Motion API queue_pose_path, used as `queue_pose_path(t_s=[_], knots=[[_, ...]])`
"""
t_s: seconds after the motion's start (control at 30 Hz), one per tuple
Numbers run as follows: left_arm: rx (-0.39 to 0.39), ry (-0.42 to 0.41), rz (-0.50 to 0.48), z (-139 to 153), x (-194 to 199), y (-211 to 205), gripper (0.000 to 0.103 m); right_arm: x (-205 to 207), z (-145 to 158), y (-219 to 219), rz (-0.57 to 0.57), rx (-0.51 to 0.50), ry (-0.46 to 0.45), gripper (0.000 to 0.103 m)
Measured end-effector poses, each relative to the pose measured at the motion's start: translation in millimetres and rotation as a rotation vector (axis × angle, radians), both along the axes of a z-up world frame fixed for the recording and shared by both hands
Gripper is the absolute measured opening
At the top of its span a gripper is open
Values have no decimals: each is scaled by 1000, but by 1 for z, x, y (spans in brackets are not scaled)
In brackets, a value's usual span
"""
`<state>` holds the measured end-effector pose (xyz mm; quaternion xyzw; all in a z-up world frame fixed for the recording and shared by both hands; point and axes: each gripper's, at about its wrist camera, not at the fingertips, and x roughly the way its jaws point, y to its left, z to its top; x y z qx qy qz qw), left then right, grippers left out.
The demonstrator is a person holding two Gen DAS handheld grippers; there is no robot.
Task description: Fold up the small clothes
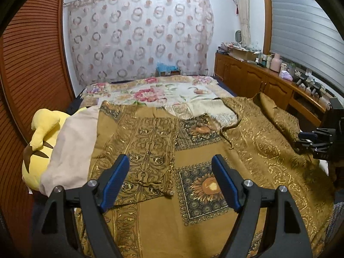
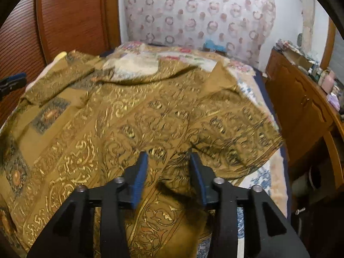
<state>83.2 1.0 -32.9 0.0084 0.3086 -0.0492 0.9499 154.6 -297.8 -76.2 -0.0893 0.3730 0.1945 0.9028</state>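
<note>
A gold-brown patterned garment lies spread on the bed; its left sleeve is folded in over the body. My left gripper is open and empty, hovering above the garment's lower left part. My right gripper is open with blue pads, just above the garment's right sleeve area; a fold of cloth sits between the fingers, not pinched. The right gripper also shows at the right edge of the left wrist view.
A yellow plush toy and a pale cloth lie at the bed's left edge by the wooden wardrobe. A floral bedspread lies behind. A wooden cabinet with clutter runs along the right.
</note>
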Motion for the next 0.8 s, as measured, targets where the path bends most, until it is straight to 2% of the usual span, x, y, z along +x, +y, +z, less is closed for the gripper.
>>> queue_pose_path(t_s=[0.33,0.8], knots=[[4,-22,-13,8,-8,-8,79,5,24,-35,-113,29,-75,57],[3,5,-47,-4,-11,-22,79,42,-12,-77,-239,50,72,57]])
